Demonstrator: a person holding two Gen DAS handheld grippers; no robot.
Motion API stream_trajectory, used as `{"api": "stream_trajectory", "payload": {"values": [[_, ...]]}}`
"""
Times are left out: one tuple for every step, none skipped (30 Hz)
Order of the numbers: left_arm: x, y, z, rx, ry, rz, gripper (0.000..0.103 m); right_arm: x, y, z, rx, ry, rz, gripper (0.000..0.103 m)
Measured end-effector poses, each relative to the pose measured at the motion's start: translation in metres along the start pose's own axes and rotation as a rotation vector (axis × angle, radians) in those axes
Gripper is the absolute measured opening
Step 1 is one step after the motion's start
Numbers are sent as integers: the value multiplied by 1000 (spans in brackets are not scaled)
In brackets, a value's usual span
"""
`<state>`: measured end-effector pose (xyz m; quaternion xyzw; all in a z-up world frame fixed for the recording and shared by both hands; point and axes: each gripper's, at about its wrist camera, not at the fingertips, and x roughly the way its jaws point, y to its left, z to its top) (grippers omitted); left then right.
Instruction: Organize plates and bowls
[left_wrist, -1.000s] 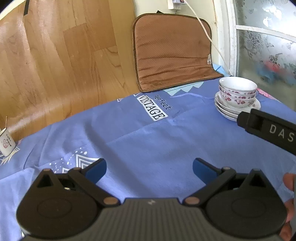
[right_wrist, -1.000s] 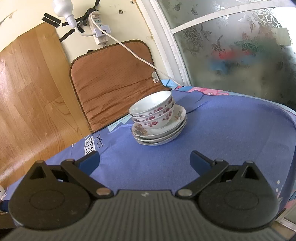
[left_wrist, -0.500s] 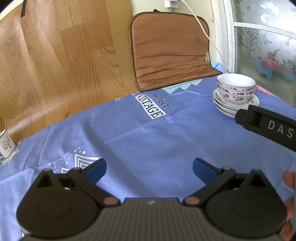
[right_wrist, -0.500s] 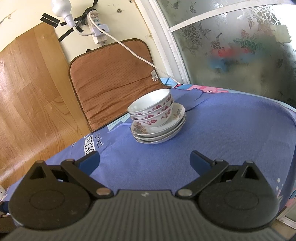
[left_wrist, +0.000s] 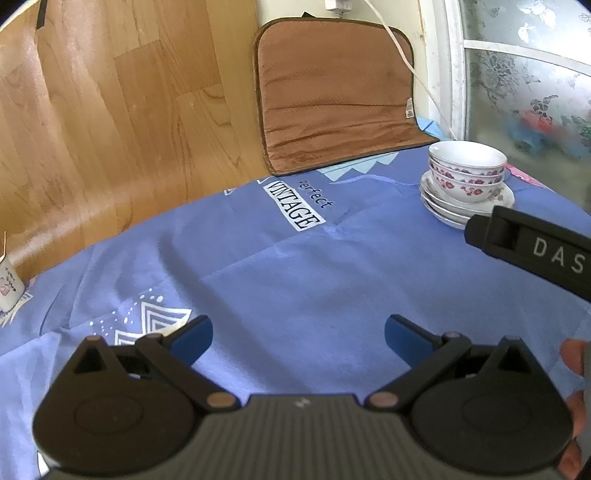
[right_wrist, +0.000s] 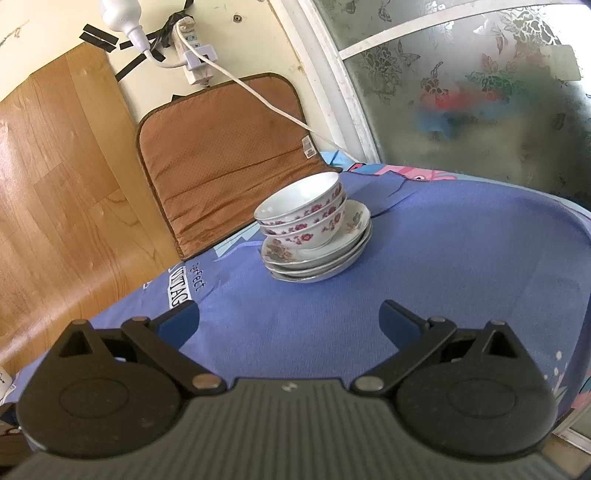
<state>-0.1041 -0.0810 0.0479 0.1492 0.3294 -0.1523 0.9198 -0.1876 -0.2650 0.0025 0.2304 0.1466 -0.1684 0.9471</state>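
Observation:
White bowls with red flowers sit nested on a stack of floral plates, on the far side of a blue tablecloth. My right gripper is open and holds nothing, a short way in front of the stack. My left gripper is open too, with nothing in it, over the near middle of the cloth, well left of the dishes. In the left wrist view the right gripper's black body crosses the right edge, just in front of the plates.
A brown cushion leans on the wall behind the table. A white cable runs from a power strip across it. Frosted window to the right. A small paper cup stands at the far left. Fingers of a hand show at the right.
Both grippers have drawn back a little from the stack, which looks slightly farther off in both views. The dishes have not moved.

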Motion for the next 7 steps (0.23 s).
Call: {"api": "stream_trajectory", "payload": {"values": [[0, 0, 0, 0, -4, -6, 103, 0, 0, 0, 0, 0, 0, 103], [-1, 0, -1, -2, -10, -11, 103, 0, 0, 0, 0, -1, 0, 103], [-1, 0, -1, -1, -15, -12, 103, 0, 0, 0, 0, -1, 0, 103], [-2, 0, -2, 2, -19, -11, 103, 0, 0, 0, 0, -3, -1, 103], [-2, 0, -1, 4, -20, -11, 103, 0, 0, 0, 1, -5, -2, 103], [-2, 0, -1, 5, -20, -15, 103, 0, 0, 1, 1, -5, -3, 103], [-1, 0, -1, 2, -16, -21, 103, 0, -1, 1, 2, -5, -3, 103]]}}
